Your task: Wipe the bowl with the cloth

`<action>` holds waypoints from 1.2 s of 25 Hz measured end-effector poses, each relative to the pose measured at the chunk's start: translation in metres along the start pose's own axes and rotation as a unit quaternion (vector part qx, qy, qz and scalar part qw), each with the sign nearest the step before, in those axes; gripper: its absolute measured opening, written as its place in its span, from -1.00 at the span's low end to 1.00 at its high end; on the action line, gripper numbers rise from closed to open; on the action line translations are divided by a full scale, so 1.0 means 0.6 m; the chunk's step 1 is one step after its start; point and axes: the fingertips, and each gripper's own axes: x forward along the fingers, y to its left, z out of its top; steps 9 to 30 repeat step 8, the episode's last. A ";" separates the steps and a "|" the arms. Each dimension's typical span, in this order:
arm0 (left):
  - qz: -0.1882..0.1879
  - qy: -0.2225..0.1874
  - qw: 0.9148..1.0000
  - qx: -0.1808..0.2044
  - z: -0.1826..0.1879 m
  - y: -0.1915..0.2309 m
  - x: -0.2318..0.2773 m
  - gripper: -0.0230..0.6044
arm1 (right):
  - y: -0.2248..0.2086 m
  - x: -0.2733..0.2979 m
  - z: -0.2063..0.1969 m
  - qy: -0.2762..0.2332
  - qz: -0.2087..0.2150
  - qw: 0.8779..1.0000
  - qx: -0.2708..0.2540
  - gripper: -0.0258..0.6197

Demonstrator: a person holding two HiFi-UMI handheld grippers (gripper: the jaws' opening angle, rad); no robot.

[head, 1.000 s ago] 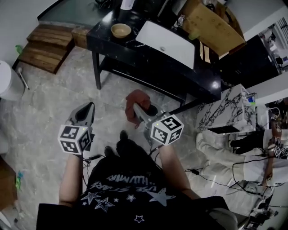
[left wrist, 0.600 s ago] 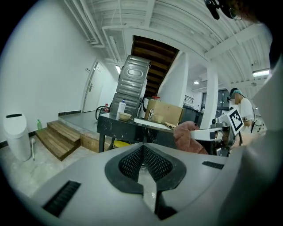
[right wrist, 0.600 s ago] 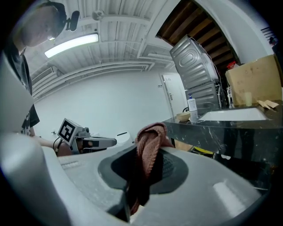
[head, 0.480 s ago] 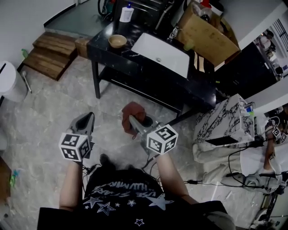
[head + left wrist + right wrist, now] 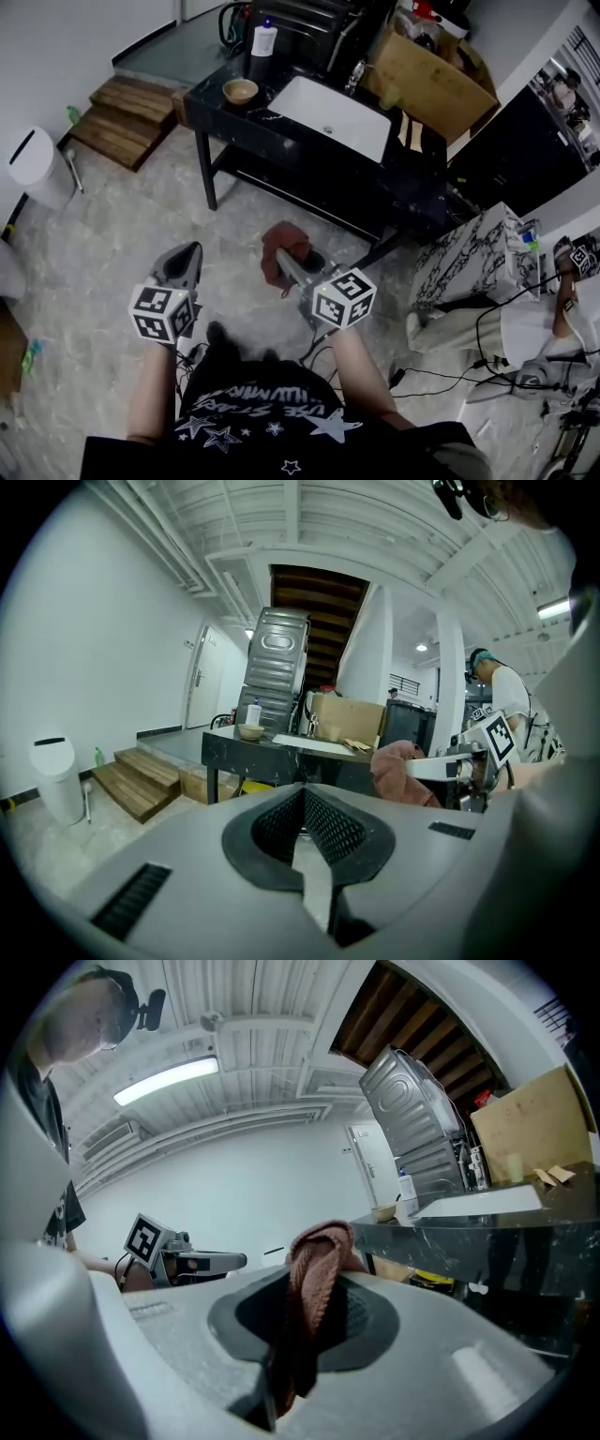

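Right tongs [image 5: 285, 266] pinch the reddish cloth [image 5: 317, 1262], which hides their tips. Left tongs [image 5: 302, 801] are pressed together on nothing. The bowl [image 5: 240, 91] sits far off on the dark surface [image 5: 246, 127], its contents indistinct.

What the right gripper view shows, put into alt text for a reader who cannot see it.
The right gripper has its jaws shut on a reddish-brown cloth that bunches up above them. To the right stands a black table with a small bowl and a white bottle on it; the left gripper is at the left.
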 end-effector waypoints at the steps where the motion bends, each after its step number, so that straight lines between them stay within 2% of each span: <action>1: 0.002 -0.001 1.000 0.000 -0.003 -0.014 -0.003 -0.90 | 0.002 -0.010 0.000 -0.002 0.008 1.000 -0.004 -0.71; 4: 0.011 -0.009 1.000 -0.005 -0.015 -0.051 -0.014 -0.90 | 0.002 -0.040 -0.011 0.003 0.020 1.000 -0.009 -0.71; 8: 0.010 -0.007 1.000 -0.016 -0.031 -0.099 -0.039 -0.90 | 0.006 -0.084 -0.030 0.023 0.010 1.000 0.001 -0.71; 30: 0.010 -0.007 1.000 -0.016 -0.031 -0.099 -0.039 -0.90 | 0.006 -0.084 -0.030 0.023 0.010 1.000 0.001 -0.71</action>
